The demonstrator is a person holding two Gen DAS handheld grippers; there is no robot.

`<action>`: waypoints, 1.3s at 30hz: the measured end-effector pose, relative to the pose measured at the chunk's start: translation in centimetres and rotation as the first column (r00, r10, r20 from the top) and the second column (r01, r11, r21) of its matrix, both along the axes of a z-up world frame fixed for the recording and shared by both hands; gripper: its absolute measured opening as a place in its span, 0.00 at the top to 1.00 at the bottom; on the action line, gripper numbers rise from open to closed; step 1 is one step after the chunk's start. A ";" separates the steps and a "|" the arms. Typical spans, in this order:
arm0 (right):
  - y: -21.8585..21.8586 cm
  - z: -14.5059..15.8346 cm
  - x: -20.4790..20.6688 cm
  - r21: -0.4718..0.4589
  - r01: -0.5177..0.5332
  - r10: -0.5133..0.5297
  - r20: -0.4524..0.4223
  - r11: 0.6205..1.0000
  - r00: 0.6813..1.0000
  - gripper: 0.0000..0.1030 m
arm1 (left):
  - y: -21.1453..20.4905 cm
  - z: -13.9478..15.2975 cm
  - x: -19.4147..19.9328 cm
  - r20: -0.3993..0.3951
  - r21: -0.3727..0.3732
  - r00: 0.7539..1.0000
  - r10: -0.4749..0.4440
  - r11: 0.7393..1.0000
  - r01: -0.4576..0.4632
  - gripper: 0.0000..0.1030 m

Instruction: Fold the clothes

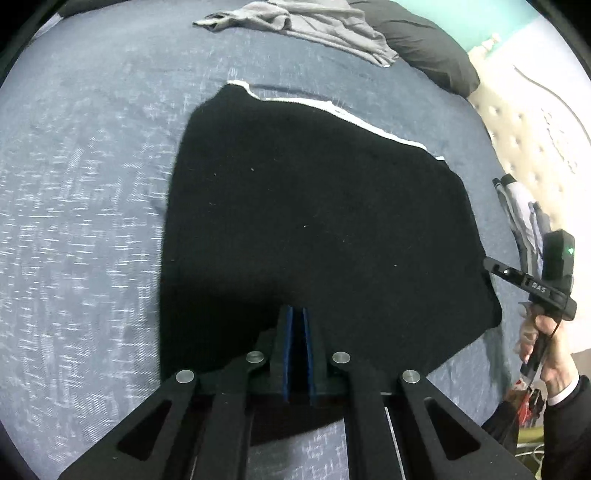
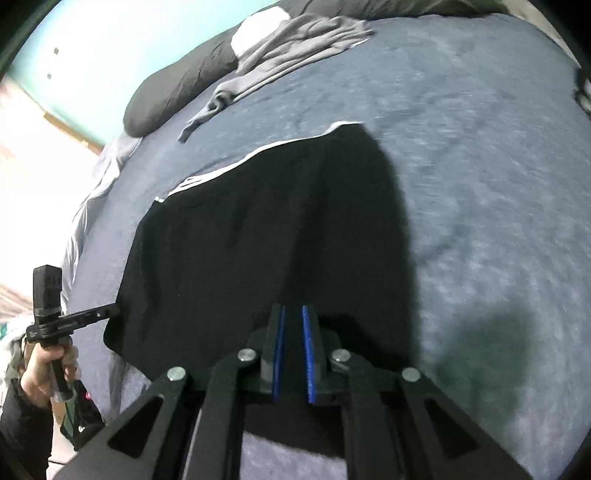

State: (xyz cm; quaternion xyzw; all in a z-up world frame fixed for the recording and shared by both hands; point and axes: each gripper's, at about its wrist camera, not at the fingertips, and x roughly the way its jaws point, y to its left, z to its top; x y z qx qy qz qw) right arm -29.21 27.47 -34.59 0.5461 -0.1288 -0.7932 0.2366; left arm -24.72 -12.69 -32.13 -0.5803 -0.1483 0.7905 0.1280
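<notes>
A black garment [image 1: 314, 229] with a white edge lay spread on the bed [image 1: 92, 184], a gray garment [image 1: 303, 26] crumpled beyond it. To fold it well, both near corners likely needed lifting evenly and carrying across squarely. The left gripper [image 1: 297, 314] had its fingers pinched narrow on the near hem. The right gripper [image 2: 292, 312] showed a slim gap, apparently gripping cloth too.

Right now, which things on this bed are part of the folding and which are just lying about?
In the job:
black garment with white-trimmed edge
left gripper
right gripper
crumpled grey garment, likely next

Lying about:
dark grey pillow
blue-grey bed cover
</notes>
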 end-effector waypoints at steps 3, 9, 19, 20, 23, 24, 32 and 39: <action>0.4 -0.9 -0.8 0.065 0.020 -0.020 0.007 0.998 1.000 0.92 | -0.3 -1.3 -0.4 0.032 -0.006 0.999 0.012 1.000 -0.012 0.94; 3.6 -2.1 -2.0 0.120 0.126 -0.131 0.035 0.985 0.991 0.93 | -0.2 -0.9 -0.8 0.018 -0.016 1.000 0.012 1.000 -0.011 0.94; -0.9 -0.3 -4.0 0.105 -0.030 0.033 -0.021 0.994 0.999 0.92 | -0.5 -1.3 -1.4 0.021 -0.021 1.000 0.000 1.000 0.001 0.93; -1.0 -1.0 -4.4 0.141 -0.032 0.033 0.000 0.989 0.999 0.92 | -0.5 -1.5 -1.4 0.025 -0.018 1.000 0.002 1.000 -0.001 0.93; 1.1 -2.0 -4.5 0.173 0.014 -0.017 0.019 0.985 1.000 0.93 | -0.9 -1.9 -1.4 0.029 -0.014 1.000 -0.003 1.000 0.003 0.93; 2.0 -2.0 -4.5 0.170 0.038 -0.043 0.021 0.985 0.999 0.93 | -1.0 -1.9 -1.4 0.028 -0.014 1.000 -0.007 1.000 0.007 0.93; 4.3 0.5 -3.7 0.083 0.079 -0.075 -0.049 0.993 0.996 0.93 | -1.0 -2.1 -1.6 0.030 -0.021 1.000 -0.008 1.000 0.009 0.93; 5.2 -1.0 -4.8 0.194 0.099 -0.104 0.016 0.976 0.994 0.93 | -1.6 -2.1 -1.6 0.032 -0.001 0.999 0.004 1.000 -0.004 0.93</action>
